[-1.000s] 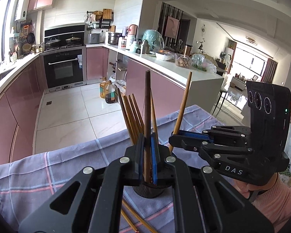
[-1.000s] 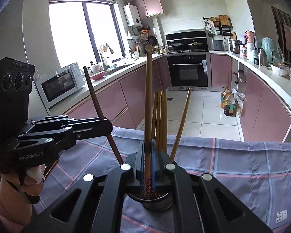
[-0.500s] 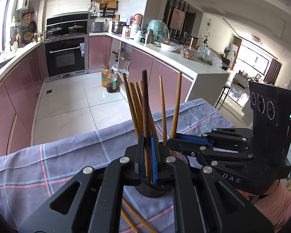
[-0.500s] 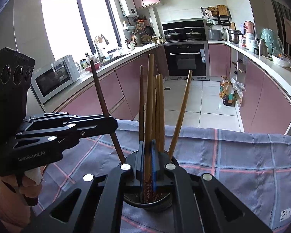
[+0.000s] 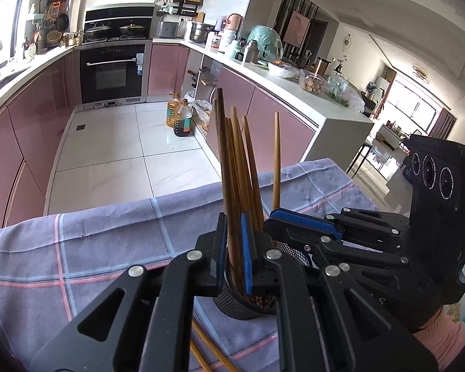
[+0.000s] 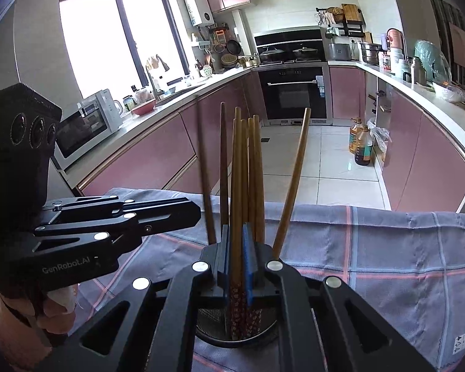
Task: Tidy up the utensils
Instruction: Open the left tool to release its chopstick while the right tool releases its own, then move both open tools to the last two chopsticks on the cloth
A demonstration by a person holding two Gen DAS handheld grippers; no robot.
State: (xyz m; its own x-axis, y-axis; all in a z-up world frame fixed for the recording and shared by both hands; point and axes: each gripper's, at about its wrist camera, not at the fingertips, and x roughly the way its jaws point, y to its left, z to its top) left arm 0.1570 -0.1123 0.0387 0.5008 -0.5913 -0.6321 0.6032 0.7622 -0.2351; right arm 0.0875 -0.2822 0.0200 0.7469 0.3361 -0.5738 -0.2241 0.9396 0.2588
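Over the mesh holder (image 5: pixel 235 300), your left gripper (image 5: pixel 233 248) and right gripper (image 6: pixel 235 260) each clamp one chopstick (image 5: pixel 229 192); fingers hide both chopstick tips.

Wooden chopsticks (image 6: pixel 237 186); black mesh-metal holder (image 5: pixel 232 300); matt woven checked cloth (image 6: pixel 403 248).

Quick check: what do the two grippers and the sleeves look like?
Both grippers are black linkage frames with silver rivets and blue pads. The left gripper reads "GenRobot.AI"; the right gripper shows "AS". Each carries a black three-lens camera block. Sleeves are pink knit.
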